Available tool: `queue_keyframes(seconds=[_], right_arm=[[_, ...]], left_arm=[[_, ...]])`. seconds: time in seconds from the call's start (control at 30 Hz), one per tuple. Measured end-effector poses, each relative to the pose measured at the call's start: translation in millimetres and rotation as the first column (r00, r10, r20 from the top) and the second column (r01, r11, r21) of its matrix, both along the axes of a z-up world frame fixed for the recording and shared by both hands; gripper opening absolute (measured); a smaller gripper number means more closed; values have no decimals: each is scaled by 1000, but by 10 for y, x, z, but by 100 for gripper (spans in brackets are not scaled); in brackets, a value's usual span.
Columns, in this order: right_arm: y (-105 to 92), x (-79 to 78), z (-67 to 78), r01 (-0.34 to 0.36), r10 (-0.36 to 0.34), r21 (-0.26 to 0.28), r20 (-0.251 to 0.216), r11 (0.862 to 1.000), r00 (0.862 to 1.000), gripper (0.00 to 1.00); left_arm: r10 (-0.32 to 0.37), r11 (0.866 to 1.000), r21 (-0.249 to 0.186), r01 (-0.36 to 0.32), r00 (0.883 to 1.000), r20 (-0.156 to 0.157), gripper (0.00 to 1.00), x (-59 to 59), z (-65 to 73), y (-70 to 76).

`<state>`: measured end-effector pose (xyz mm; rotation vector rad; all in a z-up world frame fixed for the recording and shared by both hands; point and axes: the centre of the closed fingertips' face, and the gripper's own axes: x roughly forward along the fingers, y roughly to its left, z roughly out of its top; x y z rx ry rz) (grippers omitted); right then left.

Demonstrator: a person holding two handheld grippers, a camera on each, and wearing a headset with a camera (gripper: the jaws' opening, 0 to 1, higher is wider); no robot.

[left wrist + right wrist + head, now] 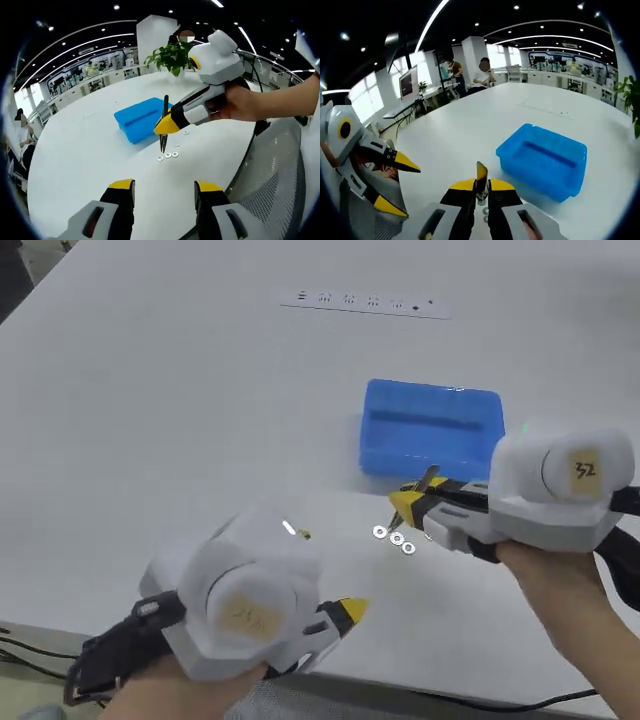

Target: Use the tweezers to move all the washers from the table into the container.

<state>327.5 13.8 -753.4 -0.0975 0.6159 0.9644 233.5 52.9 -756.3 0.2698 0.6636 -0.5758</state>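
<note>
Right tongs pinch the tweezers, tips by three washers near the blue container; left tongs spread

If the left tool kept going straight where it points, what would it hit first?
Probably the tweezers in the right tool, poised just over the washers; they sit dead ahead of the open left tool. Depth is unclear, so it might scrape the table first.

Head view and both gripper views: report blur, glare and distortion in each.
Head view: the left gripper is smeared with blur, the washers are sharp, and the table is evenly lit. Left gripper view: fisheye bends the table edge; the tweezers are crisp. Right gripper view: ceiling lights bow into arcs; the container is sharp.
</note>
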Motion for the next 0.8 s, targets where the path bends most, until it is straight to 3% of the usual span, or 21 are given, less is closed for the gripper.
queue_keyframes(seconds=[0.03,0.1,0.13,0.23,0.43,0.8], right_arm=[[25,19,-14,-1,1,0,-2,1000,1000,5],[53,37,-45,-5,5,-2,-9,1000,1000,5],[75,33,-57,-9,9,-1,-11,1000,1000,5],[120,-6,-88,-20,20,-10,-16,1000,1000,5],[124,-16,-139,-37,37,-53,16,998,999,5],[96,-1,-187,-32,34,-70,31,997,999,5]], left_arm=[[-13,999,34,13,1000,-14,48,-8,-15,24],[4,999,44,-5,1000,29,48,57,23,48],[5,999,46,-6,1000,31,48,77,27,43],[24,999,30,-24,1000,11,50,84,2,59],[57,998,1,-57,998,10,53,66,33,114],[96,995,-14,-95,995,32,81,25,81,188]])
